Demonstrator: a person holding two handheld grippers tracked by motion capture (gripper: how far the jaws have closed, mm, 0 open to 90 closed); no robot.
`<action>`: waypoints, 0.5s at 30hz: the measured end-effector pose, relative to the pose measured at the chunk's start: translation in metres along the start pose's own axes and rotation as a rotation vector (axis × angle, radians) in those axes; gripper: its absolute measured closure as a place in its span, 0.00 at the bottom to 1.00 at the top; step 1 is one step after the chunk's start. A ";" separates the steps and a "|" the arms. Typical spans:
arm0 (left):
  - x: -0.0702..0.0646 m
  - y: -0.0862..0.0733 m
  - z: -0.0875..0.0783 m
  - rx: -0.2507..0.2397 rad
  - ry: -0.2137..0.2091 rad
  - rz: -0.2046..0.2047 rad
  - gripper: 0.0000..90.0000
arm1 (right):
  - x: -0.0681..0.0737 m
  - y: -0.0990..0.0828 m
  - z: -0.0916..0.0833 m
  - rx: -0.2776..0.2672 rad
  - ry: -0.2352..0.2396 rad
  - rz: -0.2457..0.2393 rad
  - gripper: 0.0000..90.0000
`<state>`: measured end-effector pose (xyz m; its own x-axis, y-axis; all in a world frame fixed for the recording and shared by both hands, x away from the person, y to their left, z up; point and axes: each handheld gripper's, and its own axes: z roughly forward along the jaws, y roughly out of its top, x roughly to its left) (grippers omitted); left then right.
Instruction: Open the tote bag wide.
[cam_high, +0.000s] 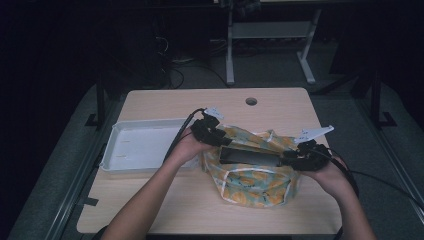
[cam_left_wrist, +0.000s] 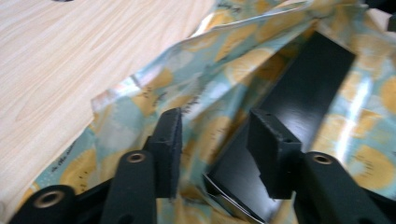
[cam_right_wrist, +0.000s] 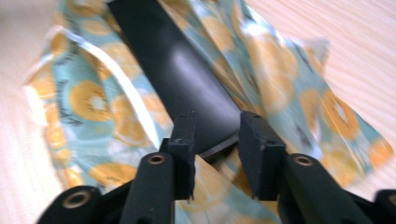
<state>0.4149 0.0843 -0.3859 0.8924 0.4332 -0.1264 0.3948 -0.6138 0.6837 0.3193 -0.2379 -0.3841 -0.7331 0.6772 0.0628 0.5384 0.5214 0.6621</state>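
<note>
A teal bag printed with orange fruit slices lies on the wooden table, its mouth spread wide. A flat black box rests lengthwise in that mouth. My left gripper is at the box's left end and my right gripper at its right end. In the left gripper view the gripper is open, with bag fabric and the black box beyond the gap. In the right gripper view the gripper is open too, and the box's end lies just past the pads, untouched.
A shallow white tray sits on the table's left side, beside the left hand. A round cable hole lies near the far edge. Cables trail from both grippers. Desk legs stand on the dark floor beyond.
</note>
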 end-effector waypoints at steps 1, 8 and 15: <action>-0.002 -0.002 -0.003 0.002 -0.002 0.008 0.56 | 0.001 0.003 0.001 -0.002 0.013 -0.023 0.67; -0.012 -0.018 -0.027 0.017 -0.009 0.043 0.49 | 0.005 0.025 0.023 0.010 0.103 -0.124 0.59; -0.011 -0.039 -0.049 0.015 -0.011 0.041 0.47 | 0.004 0.045 0.042 0.035 0.144 -0.195 0.56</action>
<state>0.3789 0.1353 -0.3761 0.9104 0.3998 -0.1065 0.3607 -0.6406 0.6779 0.3576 -0.1902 -0.3855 -0.8749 0.4823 0.0433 0.3928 0.6547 0.6458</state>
